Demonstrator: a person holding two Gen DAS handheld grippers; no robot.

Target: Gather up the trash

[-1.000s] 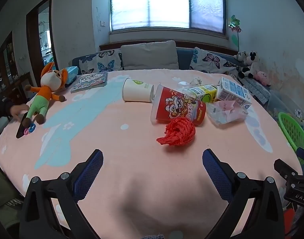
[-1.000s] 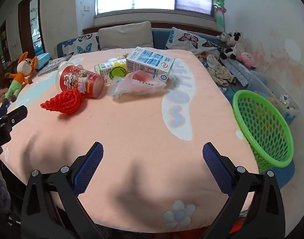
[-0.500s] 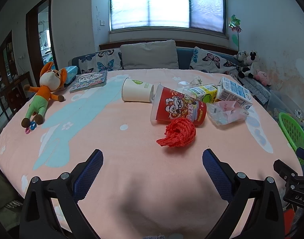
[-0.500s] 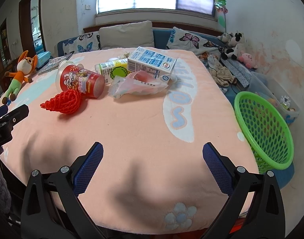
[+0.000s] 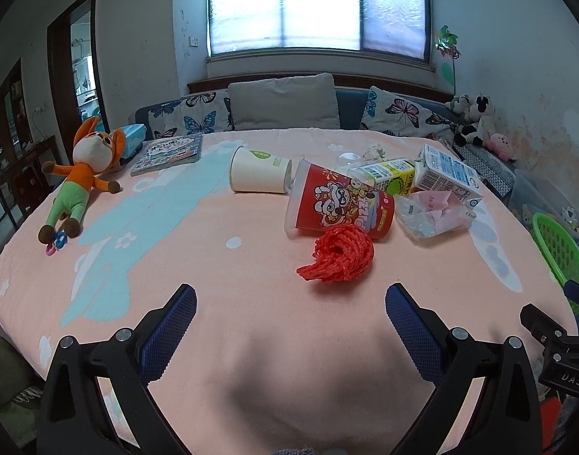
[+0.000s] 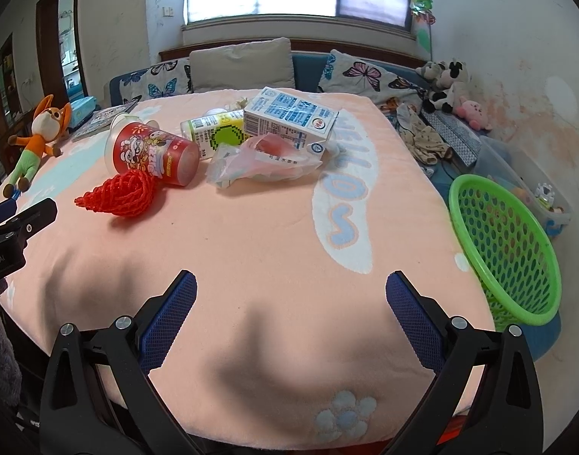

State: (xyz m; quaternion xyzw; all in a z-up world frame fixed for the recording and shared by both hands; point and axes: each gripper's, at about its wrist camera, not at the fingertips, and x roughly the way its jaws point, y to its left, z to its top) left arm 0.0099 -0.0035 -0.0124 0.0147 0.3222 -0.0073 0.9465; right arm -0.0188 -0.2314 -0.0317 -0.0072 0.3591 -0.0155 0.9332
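Note:
Trash lies on the pink-covered table (image 5: 251,322): a red mesh net (image 5: 339,254) (image 6: 124,193), a red printed cup (image 5: 340,204) (image 6: 153,153) on its side, a white paper cup (image 5: 259,170), a yellow-green drink carton (image 5: 384,176) (image 6: 217,132), a white and blue milk carton (image 5: 447,174) (image 6: 289,117) and a clear plastic bag (image 5: 431,210) (image 6: 259,161). A green mesh basket (image 6: 509,242) (image 5: 562,246) stands off the table's right edge. My left gripper (image 5: 289,318) and right gripper (image 6: 289,314) are open and empty above the near table edge.
A plush fox (image 5: 82,178) (image 6: 37,136) and a picture book (image 5: 168,153) lie at the table's far left. A sofa with cushions (image 5: 285,104) runs behind the table. Plush toys (image 6: 447,83) and clothes (image 6: 426,138) lie at the right.
The hand and dark object at the table's left edge, seen a second ago, are gone. The right gripper has shifted slightly; the trash has not moved.

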